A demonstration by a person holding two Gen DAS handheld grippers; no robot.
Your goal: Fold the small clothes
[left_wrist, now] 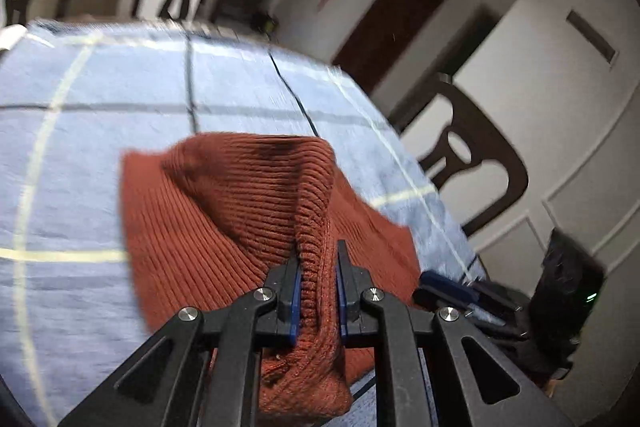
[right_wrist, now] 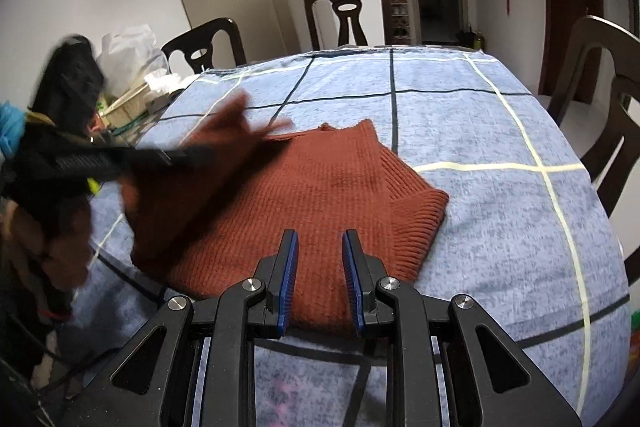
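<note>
Left wrist view: our left gripper (left_wrist: pixel 318 291) pinched a ribbed fold of the rust sweater (left_wrist: pixel 248 195), lower centre, over the blue checked cloth (left_wrist: pixel 100 147).

Right wrist view: our right gripper (right_wrist: pixel 320 279) stood spread, empty, above the sweater (right_wrist: pixel 320 179) at centre frame.

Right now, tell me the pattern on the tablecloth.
Blue tablecloth with a wide grid of dark and cream lines, clearest in the right wrist view.

- Dim, even indoor light; soft shadows.
- Left wrist view smeared by motion blur.
- In the right wrist view, the left gripper (right_wrist: pixel 192 157) blurs.
- Fisheye bends edges, corners dark.
</note>
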